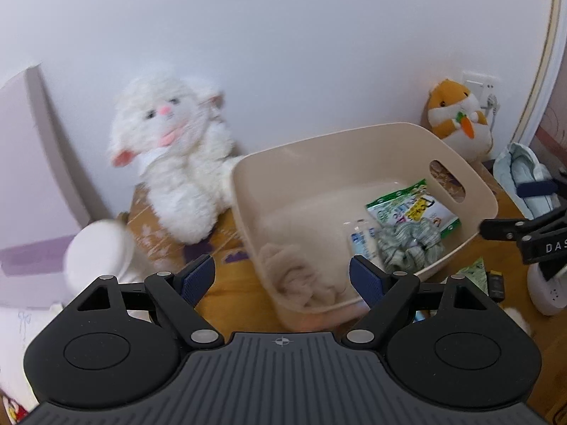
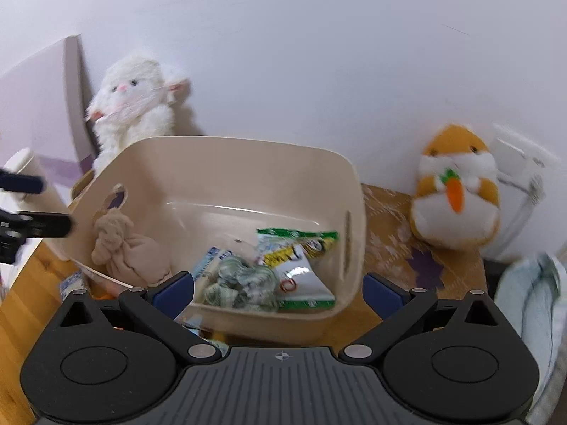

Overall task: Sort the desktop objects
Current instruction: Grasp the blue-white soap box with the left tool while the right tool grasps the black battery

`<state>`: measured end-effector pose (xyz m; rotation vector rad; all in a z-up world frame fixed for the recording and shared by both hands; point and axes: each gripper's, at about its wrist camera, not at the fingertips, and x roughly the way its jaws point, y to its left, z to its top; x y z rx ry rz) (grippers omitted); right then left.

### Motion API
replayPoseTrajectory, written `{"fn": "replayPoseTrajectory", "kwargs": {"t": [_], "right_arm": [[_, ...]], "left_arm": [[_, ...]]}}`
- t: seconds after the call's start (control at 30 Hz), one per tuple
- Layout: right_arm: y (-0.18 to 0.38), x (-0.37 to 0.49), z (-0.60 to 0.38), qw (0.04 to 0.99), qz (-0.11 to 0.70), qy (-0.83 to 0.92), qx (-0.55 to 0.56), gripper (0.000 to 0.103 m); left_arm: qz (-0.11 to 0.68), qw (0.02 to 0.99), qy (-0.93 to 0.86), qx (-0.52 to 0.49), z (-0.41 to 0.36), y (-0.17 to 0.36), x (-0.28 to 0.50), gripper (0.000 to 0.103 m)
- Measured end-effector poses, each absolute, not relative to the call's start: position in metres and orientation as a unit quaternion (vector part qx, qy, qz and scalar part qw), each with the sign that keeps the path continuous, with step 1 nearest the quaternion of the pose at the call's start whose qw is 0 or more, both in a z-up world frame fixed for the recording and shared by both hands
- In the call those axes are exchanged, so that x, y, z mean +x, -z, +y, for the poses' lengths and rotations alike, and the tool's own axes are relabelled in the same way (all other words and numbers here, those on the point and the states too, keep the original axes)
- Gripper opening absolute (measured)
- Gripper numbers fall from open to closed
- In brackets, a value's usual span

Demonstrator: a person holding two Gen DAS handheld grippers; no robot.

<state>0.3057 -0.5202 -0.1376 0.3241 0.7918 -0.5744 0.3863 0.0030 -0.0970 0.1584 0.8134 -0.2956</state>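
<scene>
Beige basket (image 2: 226,170) ahead of right gripper (image 2: 278,292) and left gripper (image 1: 282,278), both wide open, empty; beige cloth (image 2: 124,248) inside judged soft, light, pinchable at folds.

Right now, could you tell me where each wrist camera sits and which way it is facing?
Left wrist: on the left gripper, left of the beige bin, facing the wall and white lamb plush; its open fingers show, with the right gripper at the edge.
Right wrist: on the right gripper, before the bin's near wall, facing the hamster plush; open fingers show.
Shared: bin, both plushes.
</scene>
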Motion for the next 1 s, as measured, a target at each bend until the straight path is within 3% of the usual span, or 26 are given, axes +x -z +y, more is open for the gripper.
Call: {"fn": "replayPoseTrajectory", "kwargs": {"t": [0.23, 0.77, 1.0], "right_arm": [[0.150, 0.270, -0.505, 0.853, 0.364, 0.321, 0.193, 0.103], [0.213, 0.243, -0.523, 0.756, 0.438, 0.411, 0.260, 0.103], [0.237, 0.261, -0.527, 0.733, 0.471, 0.411, 0.268, 0.090]], "left_arm": [[0.424, 0.891, 0.138, 0.088, 0.040, 0.109, 0.367, 0.085], [0.517, 0.815, 0.188, 0.179, 0.050, 0.198, 0.386, 0.085], [0.537, 0.800, 0.203, 0.175, 0.050, 0.219, 0.401, 0.085]]}}
